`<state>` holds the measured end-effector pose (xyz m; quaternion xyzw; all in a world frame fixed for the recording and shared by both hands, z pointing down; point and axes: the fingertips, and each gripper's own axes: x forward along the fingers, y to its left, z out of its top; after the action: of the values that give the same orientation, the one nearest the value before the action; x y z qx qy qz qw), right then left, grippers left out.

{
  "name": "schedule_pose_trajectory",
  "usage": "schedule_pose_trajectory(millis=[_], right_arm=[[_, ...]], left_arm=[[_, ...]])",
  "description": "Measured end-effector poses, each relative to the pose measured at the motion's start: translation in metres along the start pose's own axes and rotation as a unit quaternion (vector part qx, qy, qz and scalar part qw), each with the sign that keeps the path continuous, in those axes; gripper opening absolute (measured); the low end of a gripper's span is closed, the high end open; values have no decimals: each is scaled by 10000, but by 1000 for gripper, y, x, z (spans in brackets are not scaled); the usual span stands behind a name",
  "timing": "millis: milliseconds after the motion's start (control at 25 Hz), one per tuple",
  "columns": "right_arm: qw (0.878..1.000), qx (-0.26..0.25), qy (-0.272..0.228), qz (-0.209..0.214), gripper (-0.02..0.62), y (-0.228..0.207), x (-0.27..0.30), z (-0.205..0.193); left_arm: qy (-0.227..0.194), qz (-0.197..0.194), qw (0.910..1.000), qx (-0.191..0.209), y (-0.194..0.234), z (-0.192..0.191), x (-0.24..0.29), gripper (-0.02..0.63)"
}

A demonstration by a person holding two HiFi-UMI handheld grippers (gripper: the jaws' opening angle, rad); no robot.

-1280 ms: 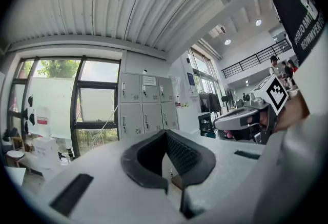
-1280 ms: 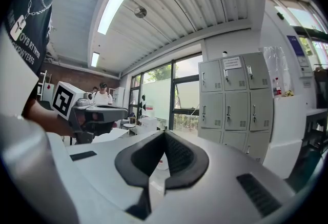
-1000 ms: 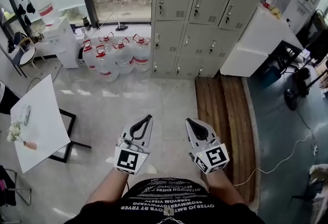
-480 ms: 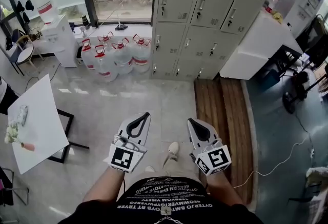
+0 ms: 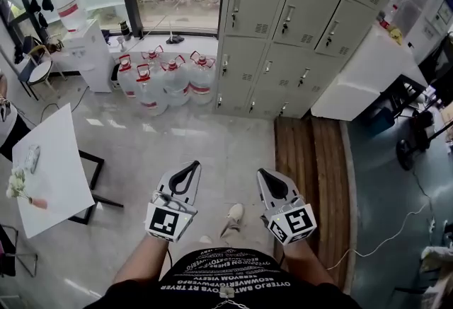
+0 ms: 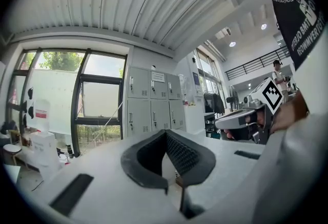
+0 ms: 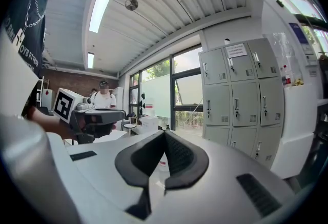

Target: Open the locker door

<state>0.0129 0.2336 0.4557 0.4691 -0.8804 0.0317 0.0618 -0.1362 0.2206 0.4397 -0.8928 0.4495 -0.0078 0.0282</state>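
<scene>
Well short of the lockers (image 5: 297,25), I carry left gripper (image 5: 193,165) and right gripper (image 5: 262,174), both pressed together, empty: spread one before meeting a door handle (image 5: 288,15).

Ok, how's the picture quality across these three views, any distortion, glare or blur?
Head view: sharp but wide-angle, so the lockers lean, and daylight from the window leaves a sheen on the floor. Left gripper view: strong fisheye with black corners. Right gripper view: same fisheye, and the ceiling light strip is blown out.
</scene>
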Motion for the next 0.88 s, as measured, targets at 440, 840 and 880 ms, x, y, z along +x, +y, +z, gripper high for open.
schedule_pose_trajectory(millis=[440,840,880], right_arm=[[9999,-30,-114,106,-5,-68,55,7],[9999,129,-23,80,-5,-138,89,8],[9998,130,-30,126,-5,-143,93,8]], left_arm=[[52,-35,10000,7,24,-3,86,-8],[7,-194,9998,82,26,8,176,-8],[-28,-203,9998,88,26,11,185,-8]])
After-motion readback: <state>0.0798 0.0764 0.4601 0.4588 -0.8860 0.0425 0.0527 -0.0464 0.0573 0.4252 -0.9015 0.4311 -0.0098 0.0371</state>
